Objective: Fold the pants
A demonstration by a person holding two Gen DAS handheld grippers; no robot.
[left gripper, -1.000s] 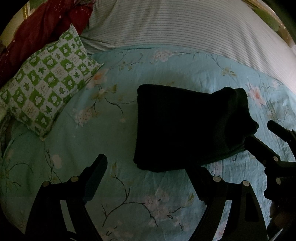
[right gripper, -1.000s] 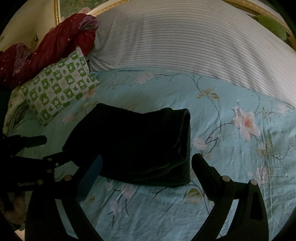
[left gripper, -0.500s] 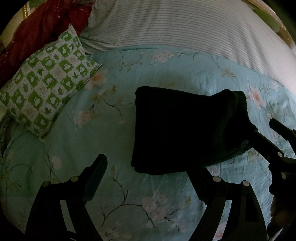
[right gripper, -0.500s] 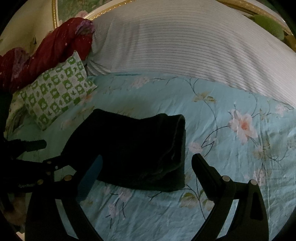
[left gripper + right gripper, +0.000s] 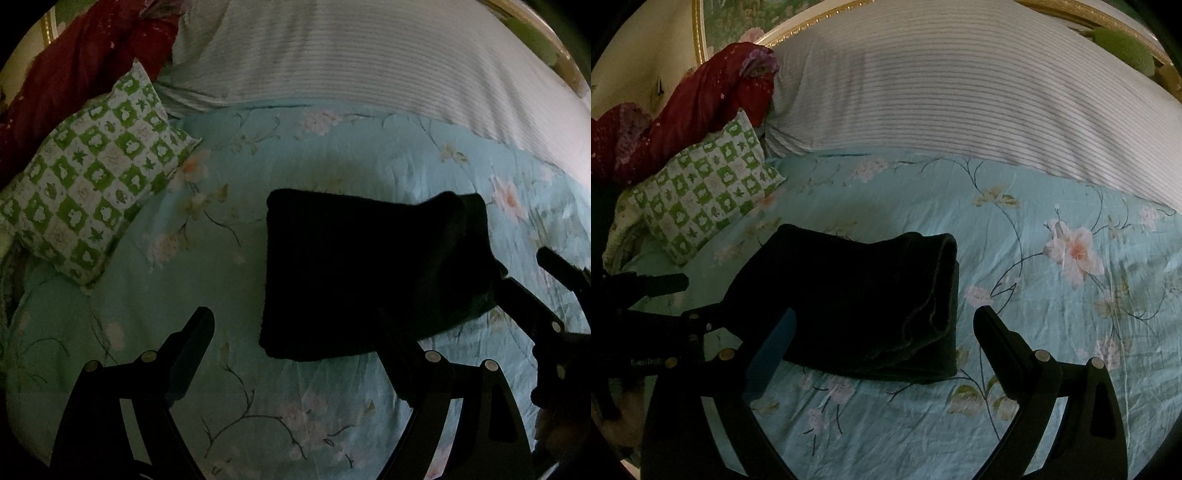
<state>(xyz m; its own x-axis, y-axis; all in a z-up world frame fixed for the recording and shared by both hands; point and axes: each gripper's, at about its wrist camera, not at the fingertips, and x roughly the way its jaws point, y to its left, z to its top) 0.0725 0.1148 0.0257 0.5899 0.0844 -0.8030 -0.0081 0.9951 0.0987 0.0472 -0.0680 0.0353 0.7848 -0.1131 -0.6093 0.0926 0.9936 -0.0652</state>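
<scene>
Pants [image 5: 369, 273]: dark, folded into a thick block, flat on the blue flowered sheet [image 5: 229, 280], near the middle of the bed. Same place and shape as one second ago.
Pants edges: rolled fold on the right side, plain edge on the left and near sides.
Left gripper [image 5: 295, 354]: wide open, holding nothing, over the sheet just near the pants. Right finger over the near edge of the pants, touching or not cannot be told. Same spread as before.
Right gripper [image 5: 886, 347]: wide open, holding nothing, near side of the pants [image 5: 864, 302]. Left finger over the pants' near left part, right finger over bare sheet to the right.
Change in views: pants a little lower in both views than one second ago, more of the far bed in sight.
Green checked pillow [image 5: 92, 192]: far left, apart from the pants.
Striped cover [image 5: 369, 62]: across the far side of the bed.
Red blanket [image 5: 683, 114]: far left corner, behind the green pillow.
</scene>
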